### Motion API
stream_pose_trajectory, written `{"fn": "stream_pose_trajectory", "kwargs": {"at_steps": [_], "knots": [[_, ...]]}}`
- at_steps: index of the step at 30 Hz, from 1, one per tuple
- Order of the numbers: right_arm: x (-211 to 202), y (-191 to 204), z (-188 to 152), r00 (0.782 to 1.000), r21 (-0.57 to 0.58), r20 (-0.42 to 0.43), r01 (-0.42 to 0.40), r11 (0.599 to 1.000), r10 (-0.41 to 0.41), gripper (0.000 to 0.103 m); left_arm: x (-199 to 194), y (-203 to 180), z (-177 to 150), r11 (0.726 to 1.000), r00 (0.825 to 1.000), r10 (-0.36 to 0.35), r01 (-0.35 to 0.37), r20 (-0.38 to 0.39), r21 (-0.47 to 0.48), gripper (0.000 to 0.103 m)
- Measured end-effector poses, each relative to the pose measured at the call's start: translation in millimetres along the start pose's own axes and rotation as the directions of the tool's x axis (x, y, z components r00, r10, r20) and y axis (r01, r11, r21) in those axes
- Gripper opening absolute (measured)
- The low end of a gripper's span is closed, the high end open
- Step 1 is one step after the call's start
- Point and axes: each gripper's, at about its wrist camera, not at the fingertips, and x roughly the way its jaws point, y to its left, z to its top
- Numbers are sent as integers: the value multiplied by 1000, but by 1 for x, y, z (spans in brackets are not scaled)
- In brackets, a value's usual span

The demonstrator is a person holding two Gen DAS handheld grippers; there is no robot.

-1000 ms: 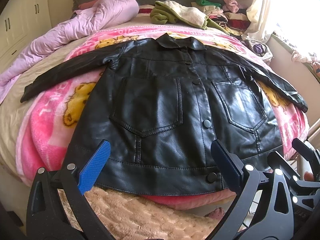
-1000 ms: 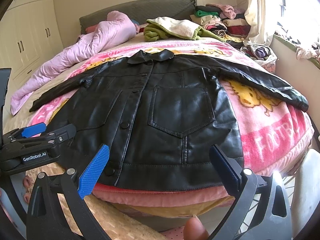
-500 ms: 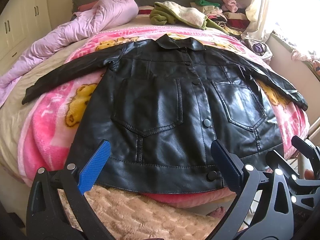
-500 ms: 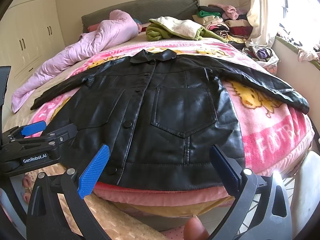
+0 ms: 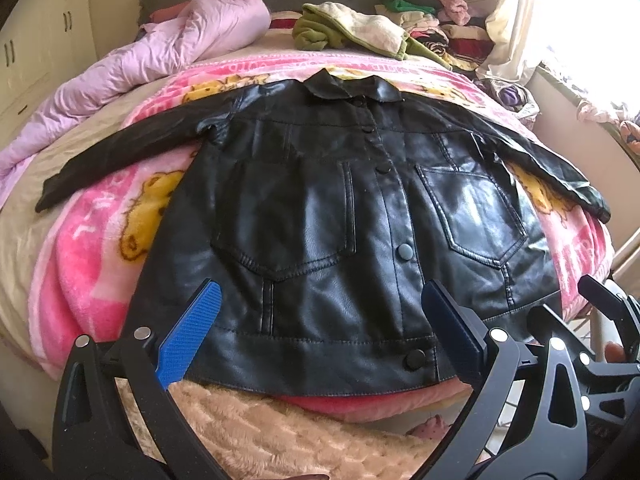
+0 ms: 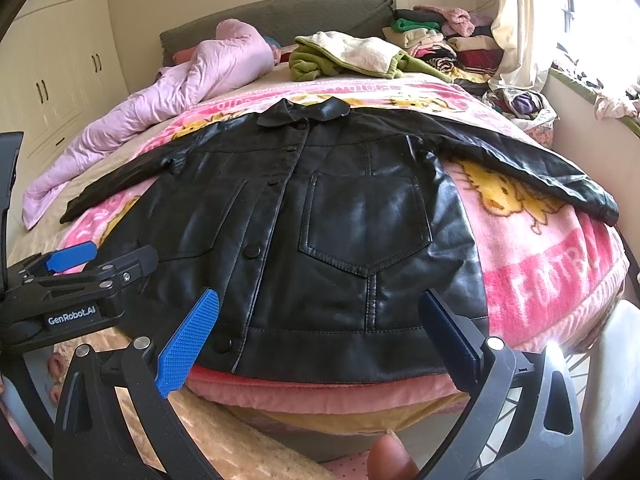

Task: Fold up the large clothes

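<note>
A black leather jacket lies face up and buttoned on a pink cartoon-print blanket that covers the near end of the bed. Its collar points toward the headboard and its hem lies along the blanket's near edge. Both sleeves are spread out sideways from the body, the left sleeve reaching toward a crumpled lilac duvet, the right sleeve draping toward the window side of the blanket. Laid flat and open like this, the jacket looks ready for a first fold, none yet made.

Just short of the hem hover two hand-held claws. The left gripper has its blue-padded jaws wide apart, nothing between them, framing the hem below the left pocket. The right gripper is likewise spread open and empty, framing the hem below the right pocket. They seem placed to take the jacket's lower edge or sides.

Beyond the collar, away from the jacket, sits an olive and cream garment. To its right, near the curtain, is a stack of folded clothes. Below the blanket's near edge a tan fuzzy cover shows.
</note>
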Motion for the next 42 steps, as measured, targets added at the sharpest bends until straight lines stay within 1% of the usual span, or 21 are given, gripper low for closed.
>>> {"fn": "stream_pose_trajectory", "kwargs": {"at_steps": [7, 11, 13, 18, 26, 28, 33, 34, 39, 42], "knots": [[-3, -3, 5, 1000, 6, 13, -15, 1000, 15, 99, 4, -3, 6, 1000, 1000, 5, -5, 11, 15, 94], [-5, -4, 10, 999, 12, 19, -35, 999, 35, 99, 4, -1, 10, 1000, 1000, 10, -10, 10, 13, 94], [-6, -5, 13, 999, 9, 20, -37, 999, 37, 99, 2, 1, 14, 1000, 1000, 15, -15, 21, 3, 94], [-6, -5, 22, 998, 8, 20, -67, 998, 67, 99, -3, 10, 29, 999, 999, 32, -32, 39, -4, 94], [-8, -8, 41, 997, 7, 44, -69, 998, 68, 99, -15, 18, 49, 999, 996, 50, -50, 78, -2, 94], [-8, -9, 47, 996, 11, 41, -83, 997, 82, 99, -17, 20, 55, 998, 995, 56, -56, 85, -3, 94], [-6, -12, 62, 992, 20, 30, -121, 992, 120, 99, -26, 24, 73, 998, 993, 56, -58, 108, 14, 94], [-6, -12, 65, 992, 21, 31, -122, 992, 122, 99, -29, 25, 79, 999, 993, 46, -48, 112, 14, 94], [-8, -12, 84, 989, 19, 53, -139, 990, 138, 99, -34, 27, 102, 999, 991, 40, -42, 131, 13, 94], [-9, -15, 98, 989, 33, 67, -133, 991, 131, 99, -39, 28, 114, 1000, 989, 28, -29, 146, 8, 94]]}}
